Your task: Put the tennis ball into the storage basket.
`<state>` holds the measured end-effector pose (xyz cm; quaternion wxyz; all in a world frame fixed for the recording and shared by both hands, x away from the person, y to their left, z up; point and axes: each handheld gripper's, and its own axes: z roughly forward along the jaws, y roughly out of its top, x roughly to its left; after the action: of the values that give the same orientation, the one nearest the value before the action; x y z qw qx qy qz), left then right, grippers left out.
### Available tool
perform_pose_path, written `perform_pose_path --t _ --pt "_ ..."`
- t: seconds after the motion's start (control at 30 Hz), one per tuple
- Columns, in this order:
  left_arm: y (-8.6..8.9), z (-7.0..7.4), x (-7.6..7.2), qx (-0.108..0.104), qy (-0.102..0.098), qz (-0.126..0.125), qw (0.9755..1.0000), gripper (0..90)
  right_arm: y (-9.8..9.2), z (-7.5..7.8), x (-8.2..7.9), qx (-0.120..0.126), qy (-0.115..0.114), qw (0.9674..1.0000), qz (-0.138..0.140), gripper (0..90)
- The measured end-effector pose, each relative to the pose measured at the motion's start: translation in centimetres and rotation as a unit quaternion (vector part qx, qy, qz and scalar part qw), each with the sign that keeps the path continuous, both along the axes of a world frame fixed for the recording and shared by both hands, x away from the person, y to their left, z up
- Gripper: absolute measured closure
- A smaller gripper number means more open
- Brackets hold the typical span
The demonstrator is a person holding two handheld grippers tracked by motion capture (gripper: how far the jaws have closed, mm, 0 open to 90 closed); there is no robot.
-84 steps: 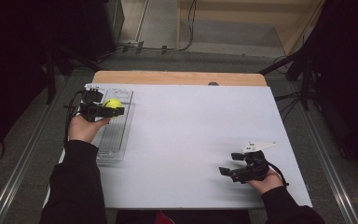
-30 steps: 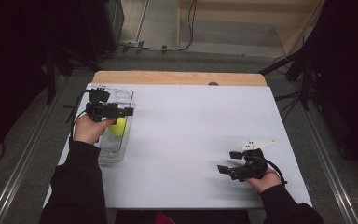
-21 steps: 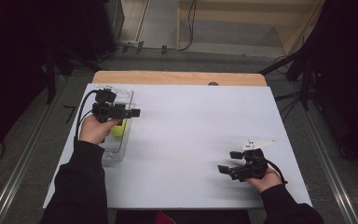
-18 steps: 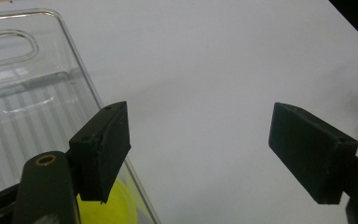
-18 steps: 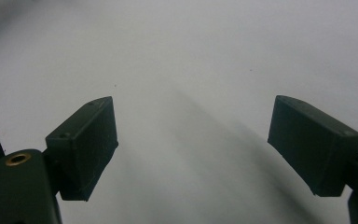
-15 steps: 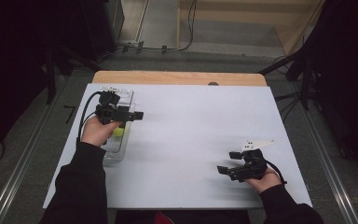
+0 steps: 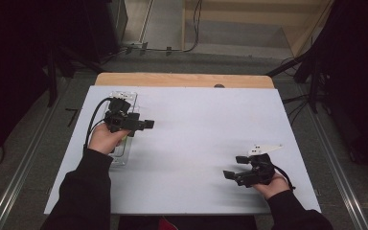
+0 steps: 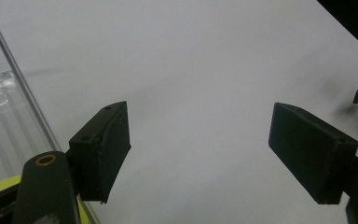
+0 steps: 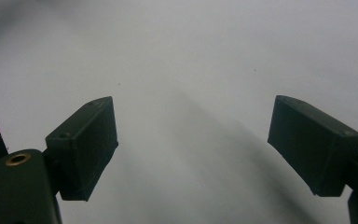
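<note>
The clear tray [image 7: 120, 152] is lying along the desk's [image 7: 196, 124] left edge, and a yellow-green thing [image 8: 0, 189] is peeking from it beneath my left claw [image 7: 146, 124]. That claw is hanging wide and empty just beside the tray. My right claw [image 7: 235, 167] is gaping empty over bare desk.

A white desk [image 7: 196, 143] with a wooden strip [image 7: 182, 79] along its far edge stands on a grey floor [image 7: 38, 143], flanked by metal rails [image 7: 338, 158], with cables [image 7: 191, 28] trailing beyond near pale wooden steps [image 7: 249, 19].
</note>
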<state>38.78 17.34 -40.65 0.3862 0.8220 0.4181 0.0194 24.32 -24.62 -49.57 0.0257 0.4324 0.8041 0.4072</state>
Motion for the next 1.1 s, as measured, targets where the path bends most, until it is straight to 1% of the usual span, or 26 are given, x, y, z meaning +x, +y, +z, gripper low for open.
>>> perform_pose_path --t 0.03,0.13,0.33,0.43,0.53,0.57,0.8,0.87,0.93,1.03,1.1 --pt "-0.1 -0.1 -0.1 -0.003 0.002 -0.002 1.0 21.5 0.0 0.0 0.0 0.0 0.001 1.0 0.0 13.7" --pt "-0.2 -0.2 -0.4 0.003 0.004 -0.008 1.0 21.5 0.1 0.0 0.1 0.0 -0.001 1.0 0.002 13.7" --pt "-0.6 -0.2 -1.2 -0.001 0.004 -0.018 0.9998 21.6 0.1 0.0 0.1 0.0 -0.001 1.0 0.004 13.7" --pt "-0.7 -0.3 -1.7 0.002 0.003 -0.028 0.9996 21.5 0.1 0.0 0.1 0.0 -0.001 1.0 0.003 13.7" --pt "-0.8 -0.5 -2.1 0.001 0.005 -0.032 0.9995 21.5 0.1 0.0 0.1 -0.001 0.001 1.0 0.003 13.7" --pt "-0.8 -0.6 -2.2 0.004 0.005 -0.033 0.9994 21.5 0.1 0.0 0.1 -0.001 0.0 1.0 0.004 13.7" --pt "-1.2 -1.0 -3.1 0.002 0.001 -0.043 0.9991 21.6 0.0 0.0 0.1 0.0 0.0 1.0 0.001 13.7" --pt "-1.3 -1.0 -3.3 0.003 -0.005 -0.038 0.9992 21.6 0.0 0.0 0.1 -0.001 -0.001 1.0 0.001 13.7" --pt "-1.4 -1.1 -3.5 0.0 -0.004 -0.04 0.9992 21.7 0.0 0.0 0.1 -0.001 -0.001 1.0 0.001 13.7" --pt "-1.5 -1.3 -3.9 0.006 -0.007 -0.045 0.9989 21.7 0.0 0.0 0.1 0.0 0.0 1.0 0.001 13.7" --pt "-1.6 -1.4 -4.1 0.004 -0.009 -0.047 0.9988 21.7 0.0 0.0 0.1 -0.001 0.0 1.0 0.001 13.7"
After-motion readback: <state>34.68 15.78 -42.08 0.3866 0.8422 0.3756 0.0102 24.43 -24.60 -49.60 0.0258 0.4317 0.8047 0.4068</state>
